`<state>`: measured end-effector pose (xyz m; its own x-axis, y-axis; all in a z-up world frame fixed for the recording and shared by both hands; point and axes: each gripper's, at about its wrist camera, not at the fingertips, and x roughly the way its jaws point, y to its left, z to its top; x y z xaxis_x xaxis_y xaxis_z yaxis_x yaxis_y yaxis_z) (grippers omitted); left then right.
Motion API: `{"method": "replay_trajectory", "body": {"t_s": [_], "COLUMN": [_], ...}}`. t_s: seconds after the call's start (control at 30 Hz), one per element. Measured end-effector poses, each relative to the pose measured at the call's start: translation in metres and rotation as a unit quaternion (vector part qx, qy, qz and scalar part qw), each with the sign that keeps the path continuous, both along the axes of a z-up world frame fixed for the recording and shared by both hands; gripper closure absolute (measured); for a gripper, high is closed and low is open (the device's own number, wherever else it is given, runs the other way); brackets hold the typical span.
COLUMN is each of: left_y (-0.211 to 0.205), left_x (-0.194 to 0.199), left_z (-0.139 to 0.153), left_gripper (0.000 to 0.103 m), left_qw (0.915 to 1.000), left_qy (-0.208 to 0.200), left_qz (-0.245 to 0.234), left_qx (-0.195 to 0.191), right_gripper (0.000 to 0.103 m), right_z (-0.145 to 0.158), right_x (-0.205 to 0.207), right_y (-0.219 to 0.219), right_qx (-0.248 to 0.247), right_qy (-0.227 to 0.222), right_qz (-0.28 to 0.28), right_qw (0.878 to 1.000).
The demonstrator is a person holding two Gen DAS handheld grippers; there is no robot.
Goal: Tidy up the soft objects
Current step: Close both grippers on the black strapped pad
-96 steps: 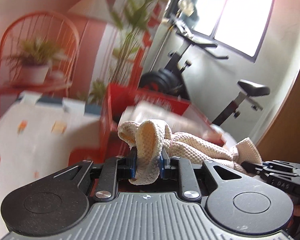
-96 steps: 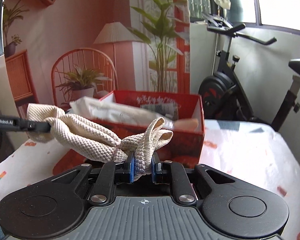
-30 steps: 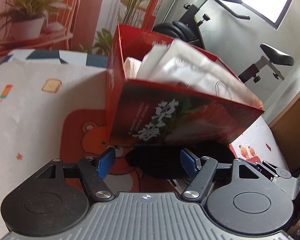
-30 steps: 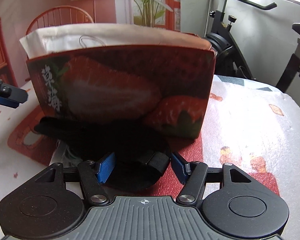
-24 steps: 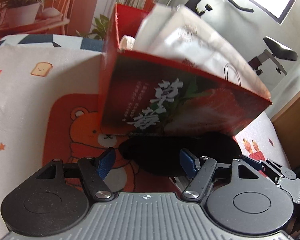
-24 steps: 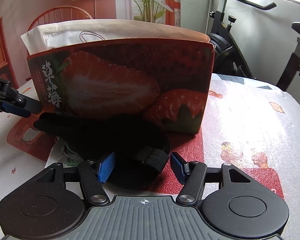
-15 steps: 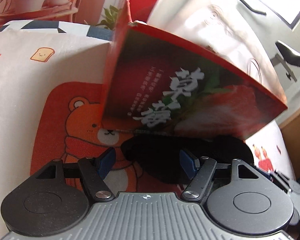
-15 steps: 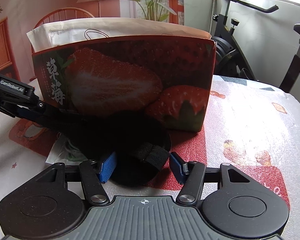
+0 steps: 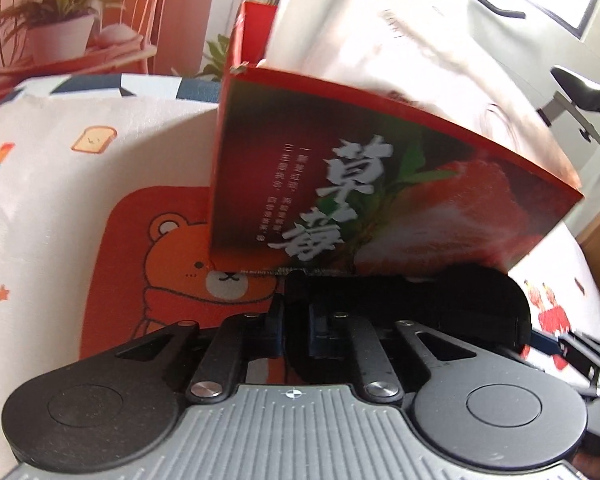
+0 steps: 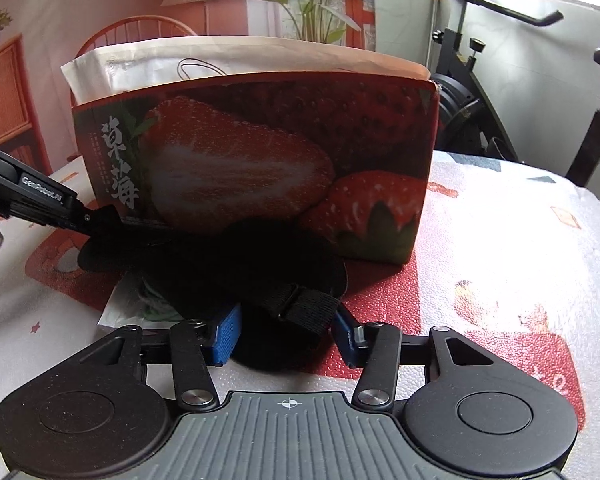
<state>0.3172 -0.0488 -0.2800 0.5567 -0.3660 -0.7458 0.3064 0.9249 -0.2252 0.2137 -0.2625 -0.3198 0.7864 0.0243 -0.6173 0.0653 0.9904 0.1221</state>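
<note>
A black soft eye mask with an elastic strap lies on the table against the front of a red strawberry box. My left gripper is shut on the mask's left end; in the right wrist view the same left gripper reaches in from the left. My right gripper is closing, with the mask's strap end between its blue pads, which do not visibly squeeze it. A white paper bag sticks up out of the box.
An orange bear mat lies under the box on a printed white tablecloth. A clear packet peeks out from under the mask. An exercise bike, a potted plant and a chair stand beyond the table.
My left gripper's jaws have gone from wide apart to shut on the mask's end, and it has moved in lower toward the box. The right gripper's pads have drawn closer together.
</note>
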Motion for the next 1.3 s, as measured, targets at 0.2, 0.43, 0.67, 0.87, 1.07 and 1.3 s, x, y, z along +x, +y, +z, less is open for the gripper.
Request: {"method": "replay_trajectory", "body": {"t_s": [0.2,0.43,0.67,0.87,1.07,1.3], "left_y": [0.02,0.04,0.055,0.044,0.048,0.049], "left_x": [-0.032,-0.059,-0.064,-0.067,-0.07,-0.07], "left_z": [0.008,0.008,-0.001,-0.002,-0.005,-0.006], "left_gripper": [0.092,0.093,0.092,0.091,0.09,0.09], "left_qw": [0.9999,0.9996,0.9986,0.9995,0.9994,0.9994], "left_qy": [-0.014,-0.004,0.012,-0.013,-0.019,-0.019], "left_qz": [-0.001,0.028,0.05,0.028,0.031,0.03], "left_qx": [0.001,-0.003,-0.016,0.011,0.0,-0.004], "right_gripper": [0.075,0.079,0.078,0.077,0.076,0.076], "right_z": [0.012,0.025,0.014,0.006,0.006,0.006], "right_x": [-0.003,-0.014,-0.009,-0.012,-0.011,-0.01], "right_y": [-0.002,0.014,0.028,0.031,0.029,0.028], "right_qx": [0.014,0.029,0.028,0.016,0.017,0.019], "right_qy": [0.002,-0.009,0.01,0.006,0.006,0.006], "right_qz": [-0.007,0.023,0.035,0.035,0.039,0.039], "right_qw": [1.0,0.999,0.999,0.999,0.999,0.999]}}
